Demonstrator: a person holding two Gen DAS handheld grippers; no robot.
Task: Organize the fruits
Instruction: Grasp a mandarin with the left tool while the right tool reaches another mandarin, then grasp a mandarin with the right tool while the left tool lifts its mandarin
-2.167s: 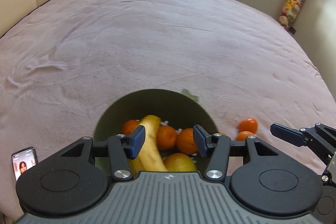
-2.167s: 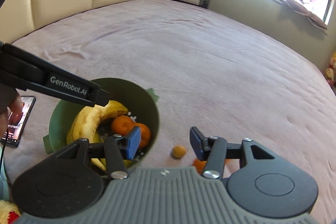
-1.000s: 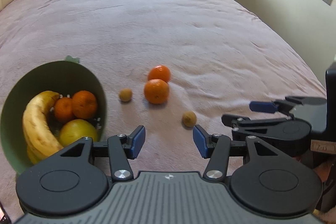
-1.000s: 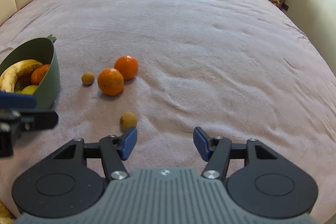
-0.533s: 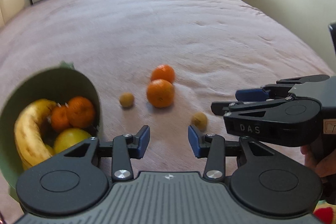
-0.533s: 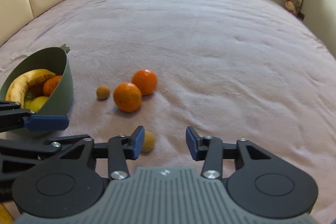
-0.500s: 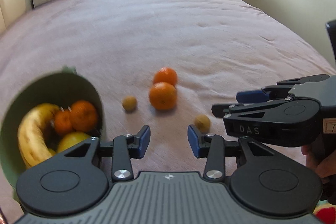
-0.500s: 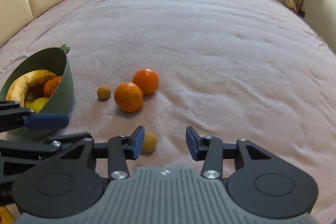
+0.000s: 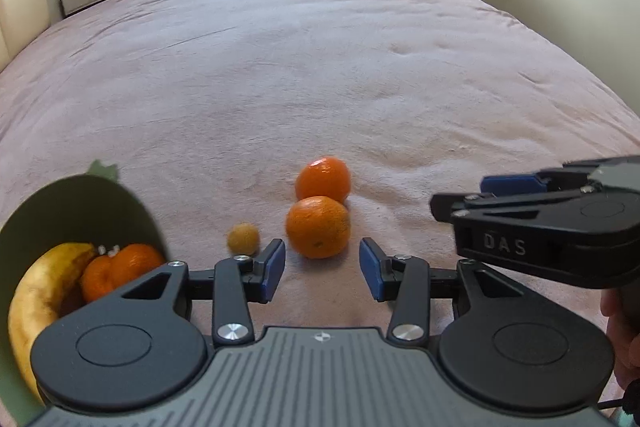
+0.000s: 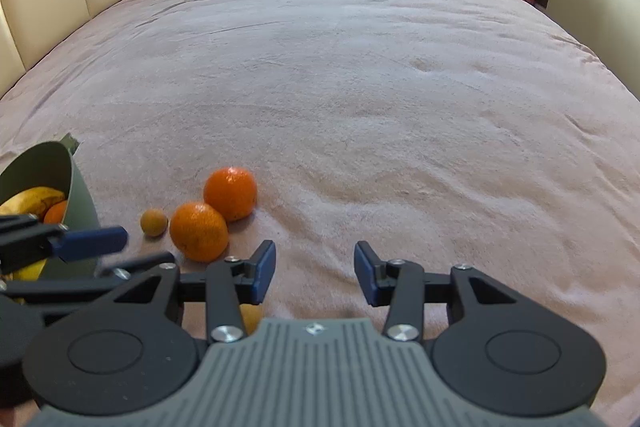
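Left hand-held gripper: jaws apart, empty, low over the bed, nearer orange just ahead between the blue pads.
Right hand-held gripper: jaws apart, empty.
Oranges: nearer one touches farther orange.
Small tan fruit: left of them (type unclear).
Green bowl: far left; banana inside with other fruit.

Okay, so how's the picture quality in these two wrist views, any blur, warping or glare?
Left wrist view: the green bowl and small brownish fruit look smeared, the near orange sharper; strong fisheye bend curves the bed edges. Right wrist view: mostly crisp, but the left gripper at the side is blurred; a soft highlight sits on the far orange.
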